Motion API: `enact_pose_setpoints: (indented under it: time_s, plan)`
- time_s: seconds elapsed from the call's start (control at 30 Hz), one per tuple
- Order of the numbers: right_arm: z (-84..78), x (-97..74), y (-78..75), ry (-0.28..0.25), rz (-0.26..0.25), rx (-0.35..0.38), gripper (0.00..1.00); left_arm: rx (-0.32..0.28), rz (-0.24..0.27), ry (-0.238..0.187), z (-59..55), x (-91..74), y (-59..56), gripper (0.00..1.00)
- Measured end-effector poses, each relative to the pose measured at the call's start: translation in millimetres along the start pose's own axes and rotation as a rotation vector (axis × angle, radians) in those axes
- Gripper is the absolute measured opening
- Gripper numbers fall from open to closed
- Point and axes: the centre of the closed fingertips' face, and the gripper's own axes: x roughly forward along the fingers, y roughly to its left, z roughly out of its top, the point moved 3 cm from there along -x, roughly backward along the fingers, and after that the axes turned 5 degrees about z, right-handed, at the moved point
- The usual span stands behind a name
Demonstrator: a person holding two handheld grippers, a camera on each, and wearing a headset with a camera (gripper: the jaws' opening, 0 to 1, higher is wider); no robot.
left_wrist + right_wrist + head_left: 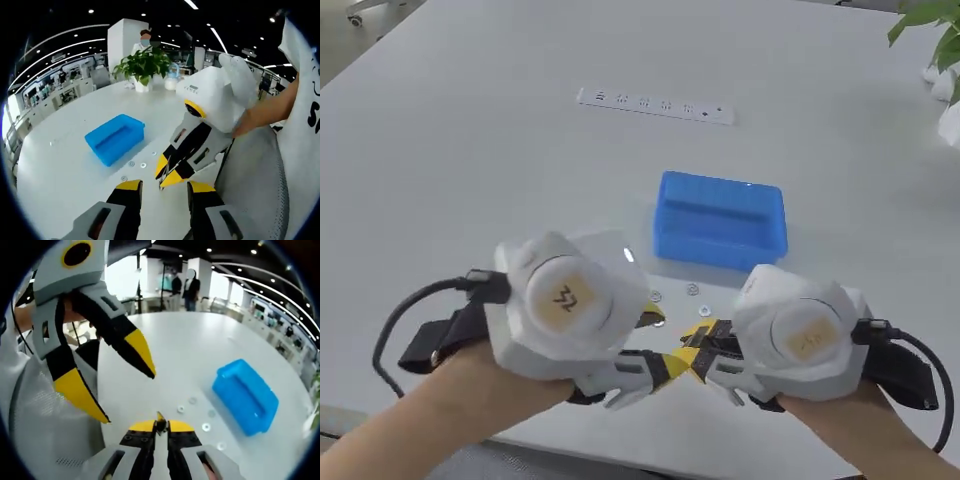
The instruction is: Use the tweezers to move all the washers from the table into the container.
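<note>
A big white table (470, 150) is sitting in a wide, bright hall with rows of lights glowing on the ceiling. A person is holding both grippers over the table's near edge, and the two are pointing at each other, tip to tip. The left gripper (165, 187) is holding its yellow-tipped jaws wide apart, with nothing gripped between them. The right gripper (160, 426) is squeezing its jaws tight on a thin little metal point. This seems to be the tweezers (160, 417), but it is too small to be sure. Just past the tips, a few small washers (692, 290) are lying flat on the table, spread apart from each other. They are lying between the grippers and the blue container (720, 245), and the closest ones are resting just beside its near wall. The container is sitting around the middle of the table with its open side facing up. Behind it, a white power strip (655, 105) is lying well apart, toward the far edge. A green plant (930, 30) is standing by the far right corner.
</note>
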Motion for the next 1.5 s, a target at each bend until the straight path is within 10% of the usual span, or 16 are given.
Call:
enact_pose_setpoints:
  time_s: [0.6, 0.9, 1.5]
  plan:
    - [29.0, -5.9, -35.9, -0.088, -0.022, 0.135, 0.04, -0.129, 0.286, -0.066, -24.7, -37.5, 29.2, 0.75]
    - [35.1, 12.4, -40.3, -0.058, -0.002, 0.091, 0.05, -0.204, 0.334, -0.096, -30.4, -44.1, 32.6, 0.95]
    - [26.9, 26.2, -41.1, -0.021, 0.020, 0.086, 0.05, -0.178, 0.353, -0.034, -40.6, -40.8, 32.7, 0.96]
